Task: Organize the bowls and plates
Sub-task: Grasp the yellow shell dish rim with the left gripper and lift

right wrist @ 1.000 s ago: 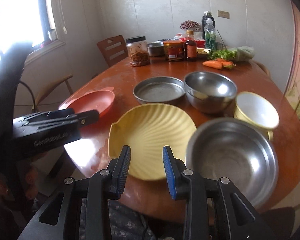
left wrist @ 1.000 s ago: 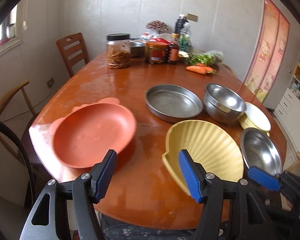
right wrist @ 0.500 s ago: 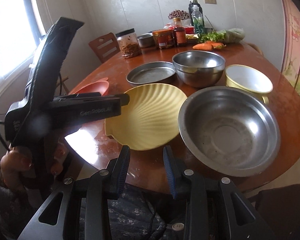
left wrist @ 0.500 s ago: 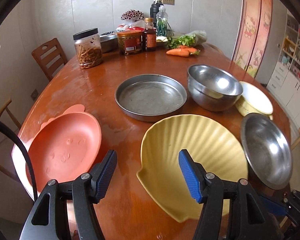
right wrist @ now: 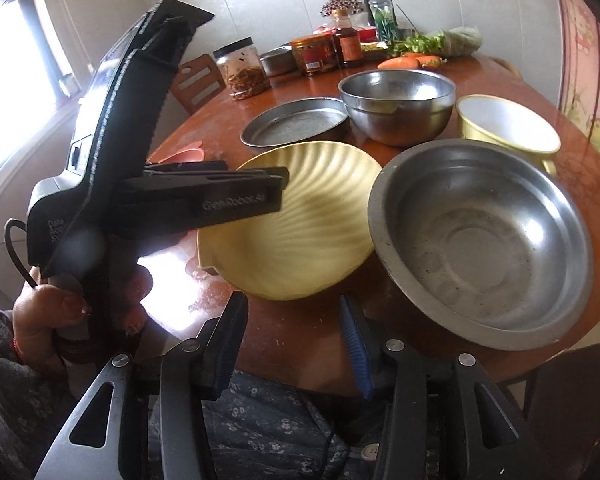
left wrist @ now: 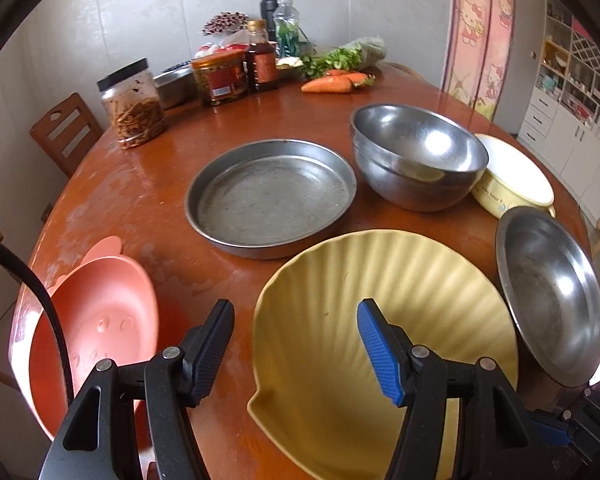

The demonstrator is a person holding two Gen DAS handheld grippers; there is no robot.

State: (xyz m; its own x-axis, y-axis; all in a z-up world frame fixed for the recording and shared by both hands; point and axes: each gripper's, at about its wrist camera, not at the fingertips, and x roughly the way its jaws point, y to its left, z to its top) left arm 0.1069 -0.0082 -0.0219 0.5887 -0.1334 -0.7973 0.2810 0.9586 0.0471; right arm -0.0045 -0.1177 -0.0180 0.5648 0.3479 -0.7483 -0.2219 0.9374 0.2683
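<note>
A yellow shell-shaped plate lies at the near edge of the round wooden table. My left gripper is open and empty, hovering over the plate's near left part. My right gripper is open and empty, just off the table's near edge below the plate. A salmon bear-shaped plate lies at the left. A round metal pan, a deep steel bowl, a yellow-and-white bowl and a shallow steel bowl lie around it.
Jars, bottles, carrots and greens stand at the table's far side. A wooden chair stands at the far left. The left gripper's body fills the left of the right wrist view.
My left gripper has swung right and forward, from over the salmon plate toward the yellow plate. My right gripper has drawn back off the table's near edge.
</note>
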